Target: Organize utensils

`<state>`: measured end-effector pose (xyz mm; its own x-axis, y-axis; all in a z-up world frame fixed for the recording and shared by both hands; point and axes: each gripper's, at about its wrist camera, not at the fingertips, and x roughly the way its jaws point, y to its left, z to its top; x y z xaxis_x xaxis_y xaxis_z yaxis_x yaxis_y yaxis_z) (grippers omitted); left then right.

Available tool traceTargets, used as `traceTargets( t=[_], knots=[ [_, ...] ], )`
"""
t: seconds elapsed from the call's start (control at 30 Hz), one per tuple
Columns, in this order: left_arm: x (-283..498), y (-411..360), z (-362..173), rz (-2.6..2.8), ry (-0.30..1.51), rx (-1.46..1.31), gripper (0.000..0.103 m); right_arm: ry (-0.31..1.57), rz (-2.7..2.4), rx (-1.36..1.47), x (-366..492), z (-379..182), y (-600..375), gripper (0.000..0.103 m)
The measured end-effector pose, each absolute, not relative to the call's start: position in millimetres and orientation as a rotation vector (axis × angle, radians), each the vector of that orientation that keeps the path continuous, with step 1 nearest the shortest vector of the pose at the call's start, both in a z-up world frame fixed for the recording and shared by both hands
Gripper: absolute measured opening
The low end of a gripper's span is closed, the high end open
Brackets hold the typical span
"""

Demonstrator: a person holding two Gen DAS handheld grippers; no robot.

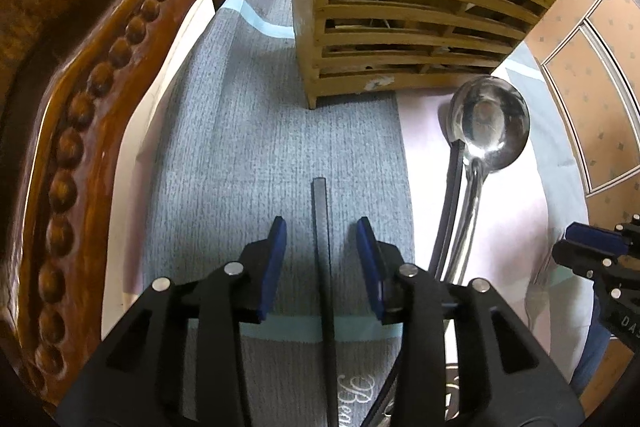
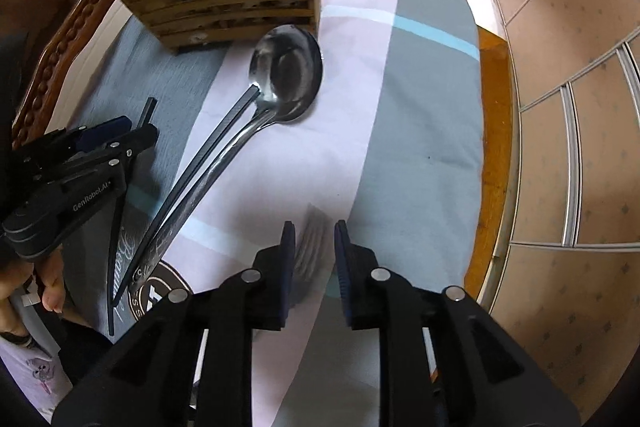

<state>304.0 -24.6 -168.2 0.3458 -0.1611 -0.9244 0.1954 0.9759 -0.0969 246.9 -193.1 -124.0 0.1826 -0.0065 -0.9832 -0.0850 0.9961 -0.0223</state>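
The wooden utensil holder (image 1: 404,23) carries a burnt-in mark of two Chinese characters, 味家, over a curved line, on its top slat. The left gripper (image 2: 120,135) reads "GenRobot.AI" in white on its black body. The cloth (image 1: 240,131) shows cursive white lettering starting "Beau"; the rest is hidden.

A home dining area: a carved wooden chair (image 1: 80,115) with beaded trim stands beside a surface draped in a grey, white and pale-blue patterned cloth (image 1: 240,131). A slatted bamboo utensil holder (image 1: 404,27) sits on it, a steel ladle (image 2: 286,71) and black chopsticks (image 1: 322,267) lying nearby. Tan patterned floor tiles (image 2: 560,167) surround the setting.
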Motion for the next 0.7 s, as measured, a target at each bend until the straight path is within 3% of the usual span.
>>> traceTargets(
  t=[0.23,0.37,0.7],
  knots=[
    [310,-28,-167,-0.214,1.19,0.041,0.03,1.407,0.022,-0.034,254,-131,-204,0.021],
    [306,-26,-167,-0.216,1.188,0.037,0.03,1.354,0.038,0.041,250,-120,-219,0.033],
    [304,-27,-166,-0.209,1.175,0.056,0.03,1.338,0.136,0.17,235,-141,-261,0.033]
  ],
)
